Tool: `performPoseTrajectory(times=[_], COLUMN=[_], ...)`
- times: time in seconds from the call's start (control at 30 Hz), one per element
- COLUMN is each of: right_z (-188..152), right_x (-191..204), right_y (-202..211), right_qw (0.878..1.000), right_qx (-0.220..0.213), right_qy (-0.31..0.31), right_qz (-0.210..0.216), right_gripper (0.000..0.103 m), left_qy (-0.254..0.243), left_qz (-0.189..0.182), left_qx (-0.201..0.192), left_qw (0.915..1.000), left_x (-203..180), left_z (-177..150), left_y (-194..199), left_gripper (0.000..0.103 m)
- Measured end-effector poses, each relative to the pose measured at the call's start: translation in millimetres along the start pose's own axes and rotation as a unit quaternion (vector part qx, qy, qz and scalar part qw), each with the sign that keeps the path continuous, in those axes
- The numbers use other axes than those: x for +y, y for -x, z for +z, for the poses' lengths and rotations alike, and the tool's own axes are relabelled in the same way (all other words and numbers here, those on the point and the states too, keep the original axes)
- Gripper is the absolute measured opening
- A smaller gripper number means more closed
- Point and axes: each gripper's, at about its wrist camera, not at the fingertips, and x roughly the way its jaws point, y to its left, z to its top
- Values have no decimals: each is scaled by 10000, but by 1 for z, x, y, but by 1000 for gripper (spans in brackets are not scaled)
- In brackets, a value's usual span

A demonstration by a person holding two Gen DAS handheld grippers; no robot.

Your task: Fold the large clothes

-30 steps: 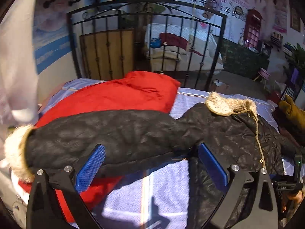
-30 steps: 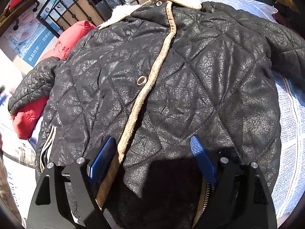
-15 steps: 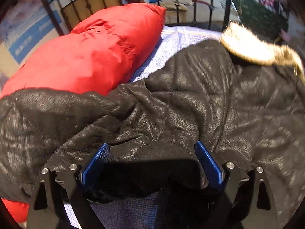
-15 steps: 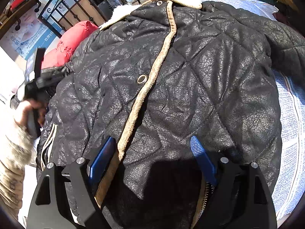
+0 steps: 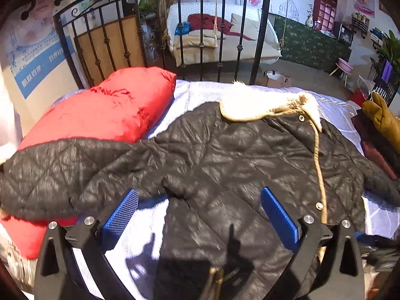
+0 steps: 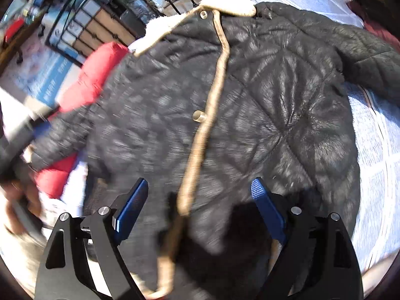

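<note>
A black quilted jacket (image 5: 225, 155) with a cream fur collar (image 5: 265, 102) and tan front trim lies spread face up on a bed with a pale blue sheet (image 5: 197, 92). Its left sleeve (image 5: 62, 172) stretches out over a red puffy coat (image 5: 105, 110). My left gripper (image 5: 198, 211) is open and empty above the jacket's lower left side. My right gripper (image 6: 197, 202) is open and empty over the jacket's (image 6: 262, 105) hem, astride the tan trim (image 6: 212, 100). The right wrist view is motion-blurred.
A black iron bed frame (image 5: 200, 25) stands behind the bed. Dark red and mustard clothes (image 5: 380, 125) lie at the bed's right edge. The red coat also shows in the right wrist view (image 6: 97, 72), with the person's left hand and gripper blurred at the left edge.
My left gripper has pulled back and up from close over the sleeve, so the whole jacket shows again. My right gripper has shifted and the view is blurred. Both stay open.
</note>
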Motion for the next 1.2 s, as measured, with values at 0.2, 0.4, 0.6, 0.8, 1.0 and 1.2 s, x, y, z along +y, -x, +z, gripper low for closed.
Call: performPoseTrajectory(times=[0.2, 0.4, 0.6, 0.8, 1.0, 1.2], right_z=[3, -33, -34, -28, -28, -25], right_x=[122, 214, 200, 185, 178, 117], right_y=[138, 226, 224, 223, 233, 234], right_qw=[9887, 9474, 9531, 9559, 9562, 9578], right_qx=[-264, -291, -61, -51, -147, -631], right_qy=[632, 2195, 1808, 1614, 1563, 868], right_qz=[1331, 2313, 2428, 2454, 2471, 2665], right_gripper=[81, 81, 81, 81, 81, 82], left_qy=[200, 241, 358, 338, 361, 369], left_qz=[-63, -132, -147, -171, -239, -250], left_qx=[36, 169, 192, 183, 202, 260], left_qw=[9998, 9995, 9991, 9991, 9989, 9987], left_x=[2, 5, 9, 6, 4, 0], left_z=[-16, -31, -40, -43, -45, -48], left_y=[14, 17, 19, 21, 21, 20], left_gripper=[97, 97, 97, 97, 97, 97])
